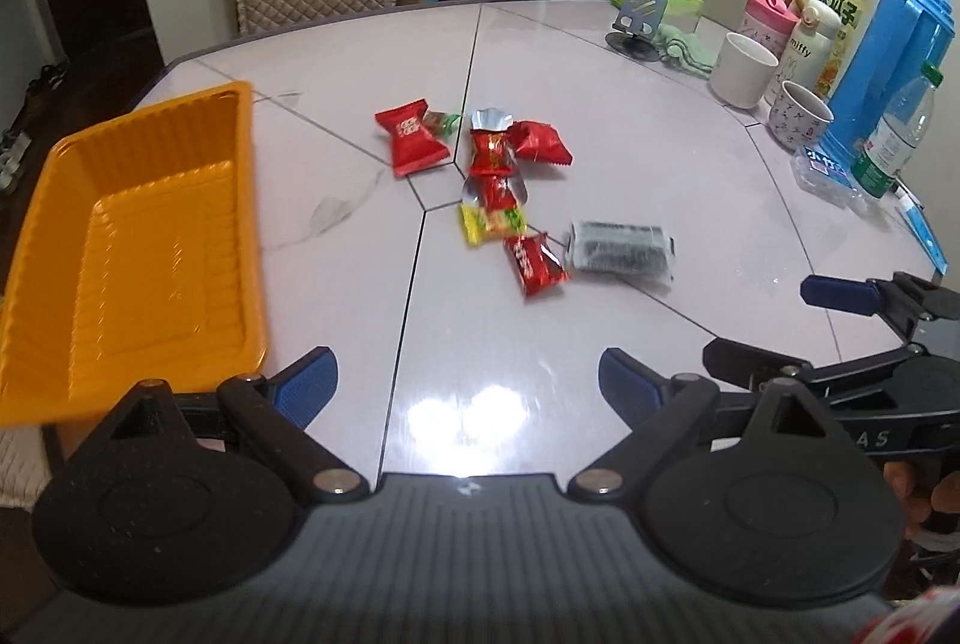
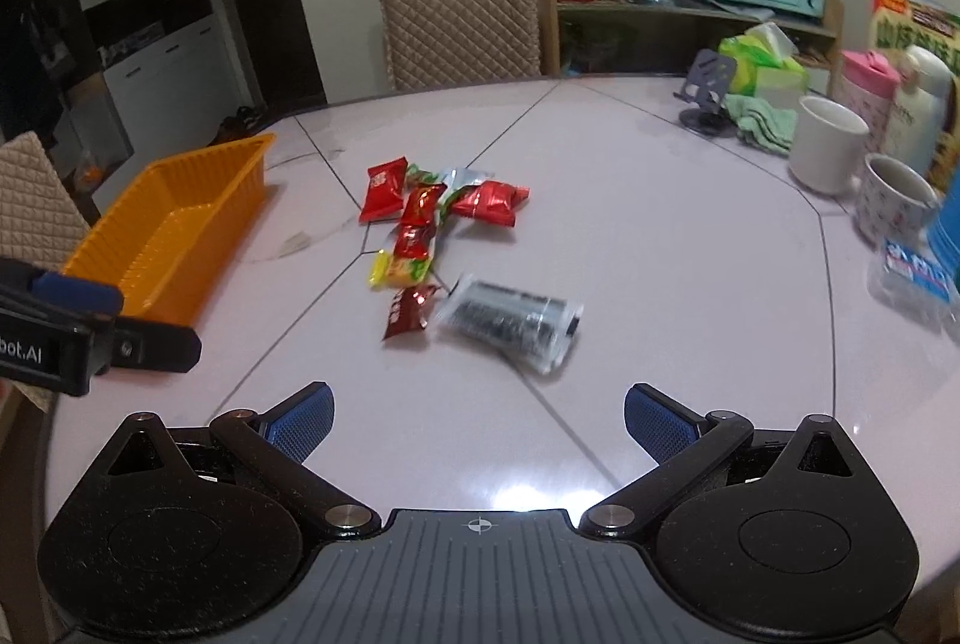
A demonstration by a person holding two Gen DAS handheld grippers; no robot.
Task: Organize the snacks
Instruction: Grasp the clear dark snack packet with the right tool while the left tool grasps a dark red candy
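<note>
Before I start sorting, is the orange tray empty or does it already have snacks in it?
Empty. The orange tray shows only its bare ribbed floor in both views; the snacks all lie on the table beside it.

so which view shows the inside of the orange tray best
The left wrist view: it looks down into the orange tray, showing its ribbed floor with nothing in it. The right wrist view sees the tray from a lower angle, mostly its side wall.

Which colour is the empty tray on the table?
Orange tray, seen best in the left wrist view.
</note>
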